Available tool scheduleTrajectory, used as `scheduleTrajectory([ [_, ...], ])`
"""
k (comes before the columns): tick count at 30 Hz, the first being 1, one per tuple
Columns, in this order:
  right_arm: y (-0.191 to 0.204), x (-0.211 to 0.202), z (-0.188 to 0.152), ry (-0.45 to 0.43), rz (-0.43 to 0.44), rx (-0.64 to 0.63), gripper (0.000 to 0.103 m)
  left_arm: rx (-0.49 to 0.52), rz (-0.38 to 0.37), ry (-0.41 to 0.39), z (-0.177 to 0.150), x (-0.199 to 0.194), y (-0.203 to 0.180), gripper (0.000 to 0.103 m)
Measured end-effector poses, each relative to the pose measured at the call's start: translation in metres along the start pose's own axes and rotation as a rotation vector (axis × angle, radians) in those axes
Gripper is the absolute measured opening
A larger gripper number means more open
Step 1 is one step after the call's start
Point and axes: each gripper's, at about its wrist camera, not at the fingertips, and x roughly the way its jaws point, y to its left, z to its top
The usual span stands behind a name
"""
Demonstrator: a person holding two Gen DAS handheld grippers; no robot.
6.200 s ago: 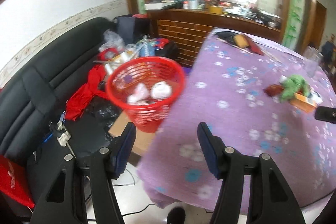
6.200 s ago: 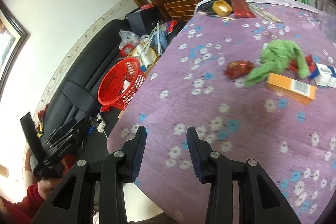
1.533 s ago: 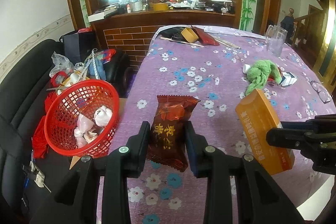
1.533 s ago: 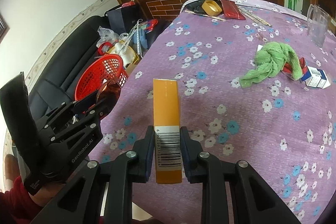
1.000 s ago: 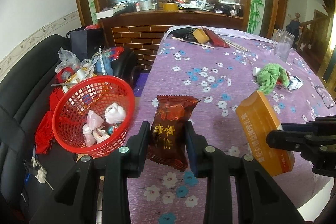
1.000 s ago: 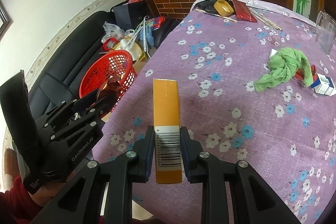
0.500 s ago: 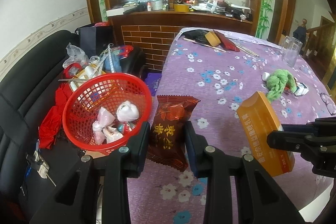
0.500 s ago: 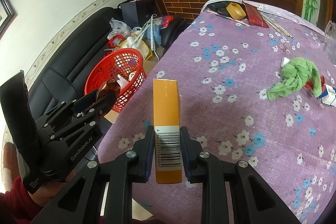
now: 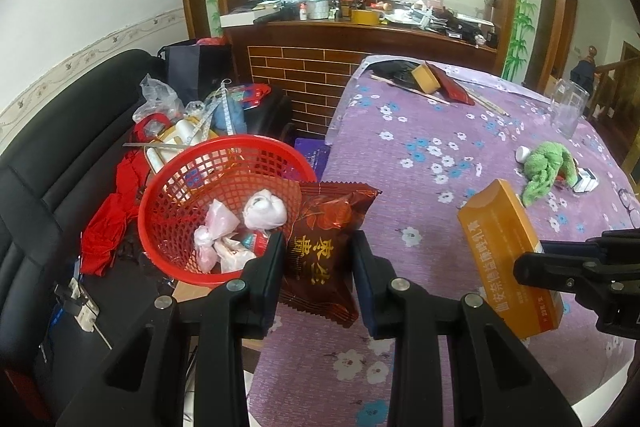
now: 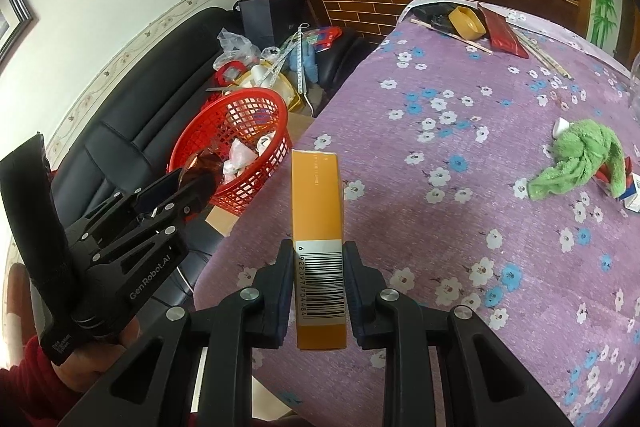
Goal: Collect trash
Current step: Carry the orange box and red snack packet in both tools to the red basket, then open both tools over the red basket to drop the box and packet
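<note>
left gripper (image 9: 318, 259): fingers clamping a brown wrapper (image 9: 324, 247), hanging over the tabletop (image 9: 440, 131) edge, just beside the basket (image 9: 224, 187) rim
right gripper (image 10: 318, 283): fingers clamping an orange box (image 10: 318, 211) at its barcode end, hovering above the tabletop's near edge
basket: red mesh, sitting below the edge beside the sofa (image 9: 60, 131), open top, holding white wads
wrapper: glossy, crinkled, gold characters

Home living room, black sofa (image 9: 48, 155), floral-clothed table (image 9: 460, 155), cluttered brick-fronted counter (image 9: 320, 63)
</note>
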Motion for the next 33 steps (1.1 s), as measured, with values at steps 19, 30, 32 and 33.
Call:
scheduleTrajectory([
  [19, 0.052, 0.034, 0.076, 0.010, 0.105, -0.112, 0.026, -0.135, 0.114, -0.001, 0.025, 0.012, 0.082, 0.032],
  [30, 0.092, 0.088, 0.136, 0.040, 0.155, -0.124, 0.026, -0.200, 0.137, 0.035, 0.043, 0.041, 0.119, 0.032],
  [32, 0.095, 0.098, 0.145, 0.041, 0.149, -0.119, 0.028, -0.206, 0.122, 0.040, 0.045, 0.046, 0.122, 0.032],
  [33, 0.096, 0.102, 0.149, 0.042, 0.153, -0.116, 0.028, -0.206, 0.121, 0.039, 0.046, 0.047, 0.123, 0.034],
])
